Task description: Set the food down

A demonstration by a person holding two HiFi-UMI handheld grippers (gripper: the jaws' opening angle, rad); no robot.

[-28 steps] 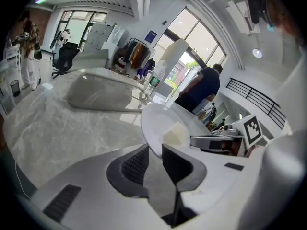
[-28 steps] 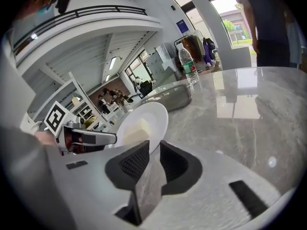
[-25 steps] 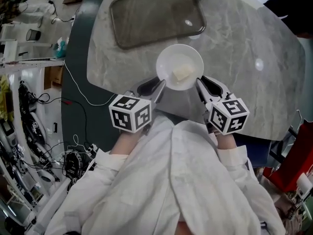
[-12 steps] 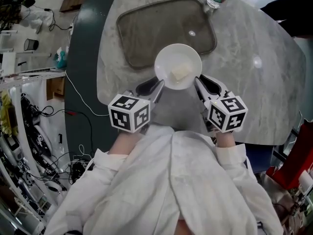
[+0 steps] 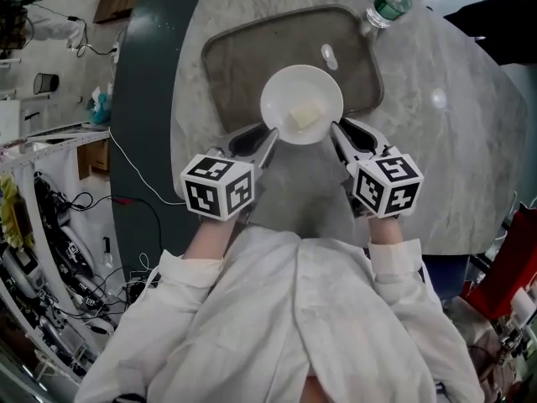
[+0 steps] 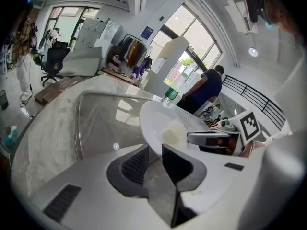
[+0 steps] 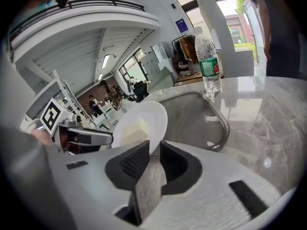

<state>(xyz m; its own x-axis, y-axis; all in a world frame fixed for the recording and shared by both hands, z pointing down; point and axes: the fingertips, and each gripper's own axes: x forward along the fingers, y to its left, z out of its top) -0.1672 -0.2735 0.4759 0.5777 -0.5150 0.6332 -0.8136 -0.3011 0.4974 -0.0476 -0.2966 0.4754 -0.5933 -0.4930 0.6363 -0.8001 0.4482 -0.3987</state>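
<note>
The pale block of food (image 5: 304, 114) lies in the white plate (image 5: 289, 86), which is held level above the near edge of the tray (image 5: 243, 53). The left gripper (image 5: 267, 138) pinches its left rim and the right gripper (image 5: 337, 133) its right rim, each pair of jaws parted only by the rim's thickness. A second ago the plate hung over bare table (image 5: 453, 149) short of the tray. It has since been carried forward, so I judge only lowering remains.

The plate (image 5: 289, 86) is glossy white, the tray (image 5: 243, 61) smooth and dark, the tabletop (image 5: 470, 158) polished veined stone.
</note>
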